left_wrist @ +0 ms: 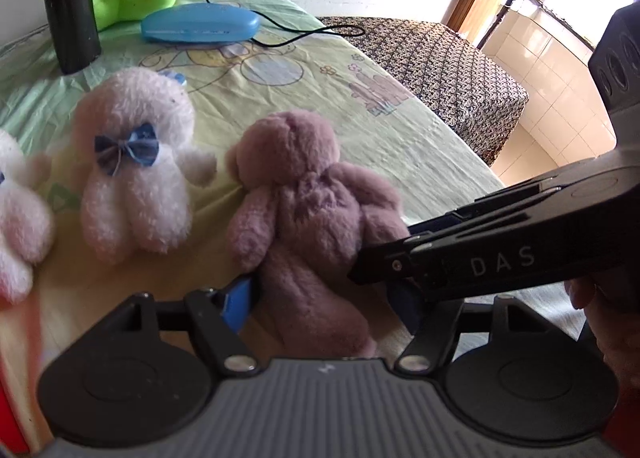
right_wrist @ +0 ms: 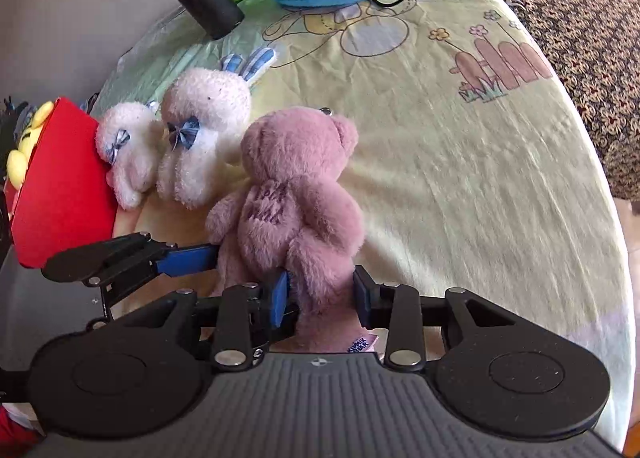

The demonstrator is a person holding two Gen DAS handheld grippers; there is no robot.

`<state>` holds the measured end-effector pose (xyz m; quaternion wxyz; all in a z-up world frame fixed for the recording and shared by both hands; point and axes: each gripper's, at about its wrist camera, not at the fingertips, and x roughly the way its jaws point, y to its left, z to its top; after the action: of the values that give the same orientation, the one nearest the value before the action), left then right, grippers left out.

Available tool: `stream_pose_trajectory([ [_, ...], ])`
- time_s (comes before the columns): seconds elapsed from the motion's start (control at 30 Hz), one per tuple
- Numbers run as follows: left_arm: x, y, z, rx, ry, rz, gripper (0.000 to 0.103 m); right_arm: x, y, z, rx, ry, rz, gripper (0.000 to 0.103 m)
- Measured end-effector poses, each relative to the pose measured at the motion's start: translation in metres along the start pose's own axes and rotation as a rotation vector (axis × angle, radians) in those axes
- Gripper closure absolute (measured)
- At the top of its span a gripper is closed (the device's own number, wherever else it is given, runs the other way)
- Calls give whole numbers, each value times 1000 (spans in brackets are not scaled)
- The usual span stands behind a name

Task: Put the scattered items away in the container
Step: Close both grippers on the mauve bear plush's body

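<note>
Right gripper (right_wrist: 320, 294) pinches the pink bear (right_wrist: 296, 194) by its leg. Left gripper (left_wrist: 324, 294) jaws spread around the bear, pads clear. Bear lies on the sheet (right_wrist: 460, 178), beside two white rabbits; red container (right_wrist: 60, 186) beyond.

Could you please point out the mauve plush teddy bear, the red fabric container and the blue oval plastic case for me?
mauve plush teddy bear (right_wrist: 296, 194), right wrist view, on its back.
red fabric container (right_wrist: 64, 186), right wrist view, on its outer wall.
blue oval plastic case (left_wrist: 200, 23), left wrist view, on its lid.
</note>
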<state>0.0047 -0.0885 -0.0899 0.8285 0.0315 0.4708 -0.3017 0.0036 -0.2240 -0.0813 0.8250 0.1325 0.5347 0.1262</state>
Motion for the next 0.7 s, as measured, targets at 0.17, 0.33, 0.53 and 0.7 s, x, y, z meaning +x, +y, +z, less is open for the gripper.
stream_pose_trajectory([
  [0.17,-1,0,-5,4,-31,-3,32,4,9,1,-63,10,-44,65],
  [0.33,-2,0,-10,5,-62,-5,30,5,9,1,-57,8,-52,65],
  [0.53,-1,-3,-14,28,-79,44,14,5,15,-3,-61,-12,-73,64],
  [0.7,10,-20,-20,142,-45,167,3,5,17,-6,-57,-33,-86,64],
])
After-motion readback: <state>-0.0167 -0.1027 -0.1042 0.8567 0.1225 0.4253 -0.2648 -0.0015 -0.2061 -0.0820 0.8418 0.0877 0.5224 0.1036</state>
